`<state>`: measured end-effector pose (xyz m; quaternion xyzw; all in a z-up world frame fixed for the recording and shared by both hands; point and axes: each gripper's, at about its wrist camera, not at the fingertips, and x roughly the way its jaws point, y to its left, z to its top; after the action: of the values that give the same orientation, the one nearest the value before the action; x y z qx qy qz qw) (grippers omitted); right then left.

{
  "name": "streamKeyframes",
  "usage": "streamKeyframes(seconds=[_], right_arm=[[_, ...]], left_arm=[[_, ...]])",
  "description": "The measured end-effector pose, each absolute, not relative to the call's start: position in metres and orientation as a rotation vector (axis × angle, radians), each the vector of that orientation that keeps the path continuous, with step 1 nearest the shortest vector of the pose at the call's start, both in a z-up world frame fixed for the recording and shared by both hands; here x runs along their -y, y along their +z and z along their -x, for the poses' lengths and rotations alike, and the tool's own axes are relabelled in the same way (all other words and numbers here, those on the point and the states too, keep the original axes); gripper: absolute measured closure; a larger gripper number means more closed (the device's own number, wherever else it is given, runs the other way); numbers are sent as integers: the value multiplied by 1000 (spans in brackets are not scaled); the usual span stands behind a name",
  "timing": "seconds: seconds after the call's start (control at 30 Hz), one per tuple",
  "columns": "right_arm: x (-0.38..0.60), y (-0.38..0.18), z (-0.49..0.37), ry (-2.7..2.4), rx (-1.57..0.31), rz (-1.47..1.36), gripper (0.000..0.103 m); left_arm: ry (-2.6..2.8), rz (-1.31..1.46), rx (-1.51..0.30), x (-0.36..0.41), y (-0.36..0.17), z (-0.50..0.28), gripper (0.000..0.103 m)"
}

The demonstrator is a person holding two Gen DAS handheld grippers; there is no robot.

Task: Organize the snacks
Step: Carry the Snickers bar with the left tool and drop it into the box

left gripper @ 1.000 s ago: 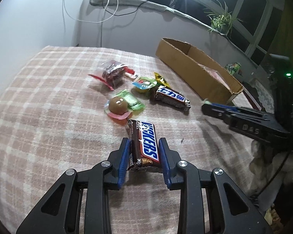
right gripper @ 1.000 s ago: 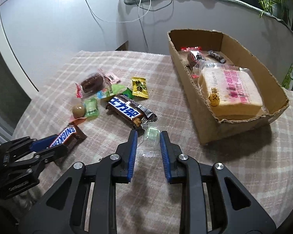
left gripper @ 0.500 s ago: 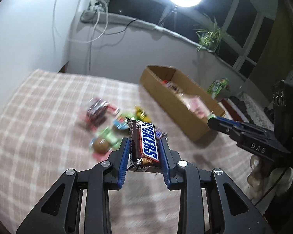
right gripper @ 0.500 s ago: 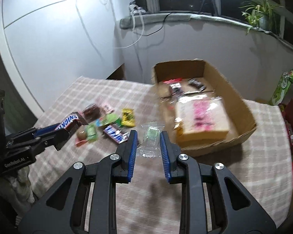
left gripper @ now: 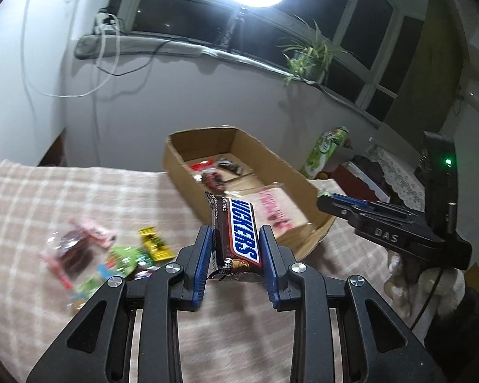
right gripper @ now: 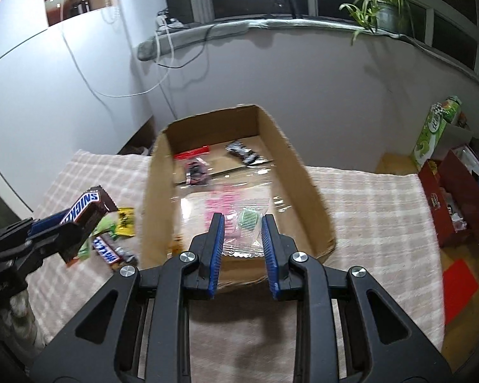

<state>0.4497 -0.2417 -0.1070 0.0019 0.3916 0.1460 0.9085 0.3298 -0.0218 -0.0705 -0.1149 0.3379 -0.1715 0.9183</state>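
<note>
Left wrist view shows the left tool [left gripper: 234,252] clamped on a brown Snickers chocolate bar in a glossy wrapper [left gripper: 238,231], its blue-padded fingers [left gripper: 203,261] pressing the bar's long sides, with the bar raised clear of the table covered in a beige checked cloth [left gripper: 32,198]. Beyond the bar stands an open brown cardboard box [left gripper: 188,172] holding small wrapped sweets and a large clear pack with pink print [left gripper: 277,209]. Loose snacks lie blurred on the cloth at the left, among them a yellow sachet [left gripper: 155,244] and a dark sweet in clear wrap [left gripper: 75,250]. Right wrist view shows the right tool [right gripper: 242,242] gripping a clear plastic sachet with a green ridged piece inside [right gripper: 249,226], held over the near end of the box, above the pink-printed pack. A second Snickers-type bar with a blue label [right gripper: 110,250] lies on the cloth beside the box's left wall.
</note>
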Motion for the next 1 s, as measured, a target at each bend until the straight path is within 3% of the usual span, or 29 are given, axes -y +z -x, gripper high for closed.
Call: streamKeyframes(seconds=[1.0], right_arm=[[261, -130, -484, 299, -866, -36, 77]], left_arm=[[-393, 160, -770, 93, -89, -374, 74]])
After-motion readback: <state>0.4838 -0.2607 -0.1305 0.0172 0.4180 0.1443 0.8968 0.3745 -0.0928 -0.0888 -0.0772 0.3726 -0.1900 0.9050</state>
